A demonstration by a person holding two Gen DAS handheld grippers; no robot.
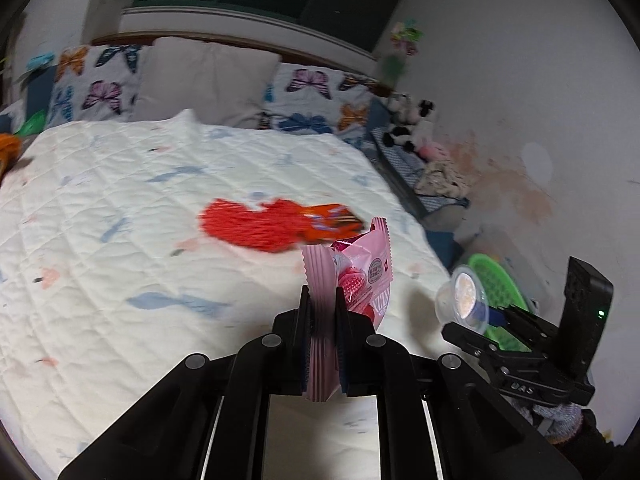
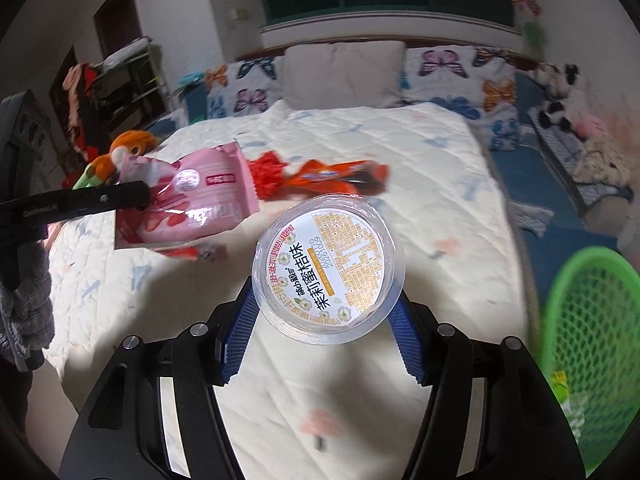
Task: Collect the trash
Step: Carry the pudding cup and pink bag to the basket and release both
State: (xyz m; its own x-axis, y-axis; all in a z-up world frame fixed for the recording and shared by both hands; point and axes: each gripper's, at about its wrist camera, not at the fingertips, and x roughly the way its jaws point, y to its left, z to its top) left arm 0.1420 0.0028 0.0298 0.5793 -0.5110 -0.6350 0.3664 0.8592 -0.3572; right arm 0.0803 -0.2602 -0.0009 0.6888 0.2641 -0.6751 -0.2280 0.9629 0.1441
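My left gripper (image 1: 323, 296) is shut on the crimped end of a pink snack wrapper (image 1: 360, 264), which it holds above the white quilted bed (image 1: 120, 200). The right wrist view shows that same wrapper (image 2: 200, 200) hanging from the left gripper (image 2: 136, 196). My right gripper (image 2: 326, 296) has its blue pads pressed on both sides of a clear plastic cup (image 2: 328, 268) with a printed lid. The left wrist view shows this cup (image 1: 464, 296) at the right. On the quilt lie an orange wrapper (image 2: 336, 178), a red crumpled piece (image 1: 248, 224) and a small red wrapper (image 2: 192, 252).
A green mesh basket (image 2: 592, 344) stands off the bed's right edge. Butterfly pillows (image 2: 248, 84) and a plain pillow (image 2: 344, 72) line the headboard. Plush toys sit at the right (image 2: 560, 96) and an orange one at the left (image 2: 128, 148). A grey gloved hand (image 2: 24, 312) holds the left gripper.
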